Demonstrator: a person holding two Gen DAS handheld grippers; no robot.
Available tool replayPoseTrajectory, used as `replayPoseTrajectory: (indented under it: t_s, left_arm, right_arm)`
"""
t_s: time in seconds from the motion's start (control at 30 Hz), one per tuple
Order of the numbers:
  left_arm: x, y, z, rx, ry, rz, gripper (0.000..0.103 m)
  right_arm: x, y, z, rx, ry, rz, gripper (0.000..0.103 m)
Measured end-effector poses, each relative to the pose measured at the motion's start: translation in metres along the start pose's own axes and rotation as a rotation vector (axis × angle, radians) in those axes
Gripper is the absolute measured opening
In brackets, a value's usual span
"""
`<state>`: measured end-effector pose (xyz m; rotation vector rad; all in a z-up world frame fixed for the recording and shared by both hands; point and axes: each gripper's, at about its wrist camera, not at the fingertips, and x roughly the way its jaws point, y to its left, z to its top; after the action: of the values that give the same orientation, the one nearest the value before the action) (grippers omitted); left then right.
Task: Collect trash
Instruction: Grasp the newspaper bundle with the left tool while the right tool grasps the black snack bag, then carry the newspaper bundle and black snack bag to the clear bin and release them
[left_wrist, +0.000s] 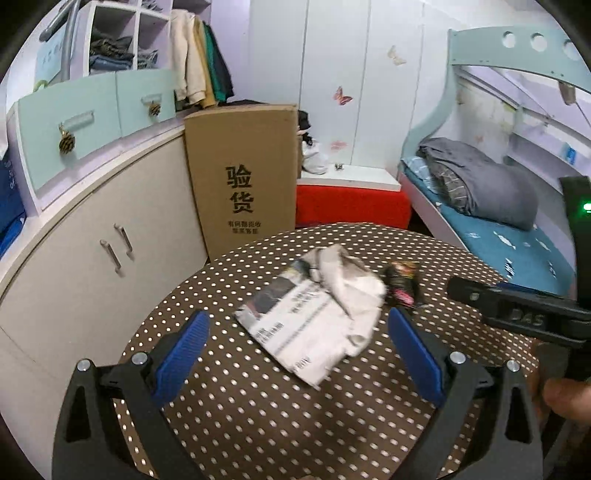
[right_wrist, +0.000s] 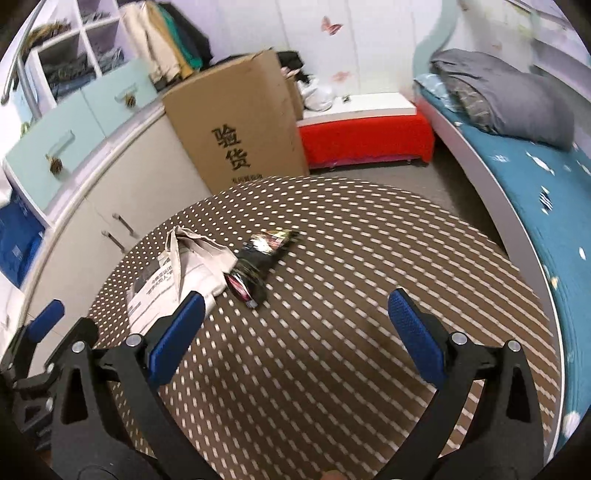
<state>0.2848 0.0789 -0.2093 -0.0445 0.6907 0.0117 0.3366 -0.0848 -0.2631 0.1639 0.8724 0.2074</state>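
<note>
Fingers on both of our grippers are spread wide and carry nothing. Our left gripper (left_wrist: 298, 334) hovers low over the polka-dot bench (left_wrist: 229, 417), and the crumpled newspaper (left_wrist: 317, 314) lies straight ahead, its near corner already reaching into the gap between the blue pads (left_wrist: 415, 354). The paper's long axis runs diagonally, from near right to far left in the left wrist view, so the fingers would meet it across its width rather than end-on.

Touching the newspaper's far right edge is a dark snack wrapper (right_wrist: 258, 258), a narrow strip lying obliquely to the paper. Our right gripper (right_wrist: 297, 332) points at bare cloth; both pieces of trash lie ahead and to its left, the wrapper nearer its left finger than the right.

We judge the left hand better placed for the newspaper, needing only a short push forward and down. The wrapper suits the right hand, which would first have to swing left. No bin or bag is in view.
</note>
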Motion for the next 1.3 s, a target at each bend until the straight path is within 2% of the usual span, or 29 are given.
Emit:
replayPoseTrajectory:
  t_s: [0.07,0.17,0.27,0.3,0.37,0.43,0.5,0.6,0.67,0.7,0.77,0.8,0.83,0.9,1.07,1.3]
  left_arm:
    - [0.011,0.004,0.002,-0.004,0.008,0.013,0.095]
    - [0.026,0.007,0.006,-0.003,0.021,0.023,0.095]
    - [0.041,0.008,0.012,-0.001,0.032,0.029,0.095]
    - [0.046,0.006,0.014,0.0,0.036,0.025,0.095]
    - [0.054,0.002,0.019,0.008,0.038,0.019,0.095]
    - [0.065,-0.008,0.023,0.035,0.051,0.016,0.095]
    - [0.08,-0.02,0.027,0.075,0.066,0.039,0.095]
    - [0.102,-0.028,0.03,0.09,0.102,0.056,0.095]
    - [0.117,-0.027,0.03,0.084,0.15,0.056,0.073]
    - [0.124,-0.024,0.029,0.064,0.189,0.031,0.053]
    - [0.123,-0.02,0.027,0.045,0.178,0.007,0.04]
    - [0.12,-0.021,0.027,0.059,0.178,-0.013,0.019]
    - [0.115,-0.021,0.027,0.055,0.18,-0.04,0.008]
    - [0.097,-0.018,0.026,0.021,0.159,-0.1,0.005]
    - [0.047,-0.025,0.013,0.016,0.104,-0.173,0.003]
    - [-0.033,-0.077,-0.008,0.048,0.045,-0.281,0.003]
  right_arm:
    - [0.018,0.007,0.005,-0.012,0.017,-0.009,0.097]
    - [0.043,0.016,0.012,-0.025,0.047,-0.021,0.082]
    - [0.06,0.021,0.013,-0.046,0.073,-0.03,0.062]
    - [0.06,0.023,0.013,-0.065,0.059,-0.05,0.048]
    - [0.058,0.022,0.009,-0.098,0.049,-0.086,0.03]
    - [0.054,0.013,0.007,-0.078,0.051,-0.055,0.029]
    - [0.045,0.0,0.001,-0.063,0.047,-0.062,0.029]
    - [0.031,-0.017,-0.008,-0.023,0.043,-0.022,0.029]
    - [0.021,-0.025,-0.012,-0.01,0.034,-0.019,0.029]
    - [0.012,-0.031,-0.015,0.0,0.026,-0.014,0.029]
    - [0.0,-0.037,-0.019,0.005,0.012,0.001,0.029]
    - [-0.01,-0.042,-0.022,0.005,0.0,0.015,0.029]
    - [-0.018,-0.045,-0.024,0.012,-0.01,0.024,0.029]
    - [-0.034,-0.053,-0.028,0.027,-0.029,0.027,0.029]
    - [-0.082,-0.077,-0.04,0.058,-0.09,0.024,0.029]
    - [-0.156,-0.103,-0.062,0.07,-0.185,0.01,0.029]
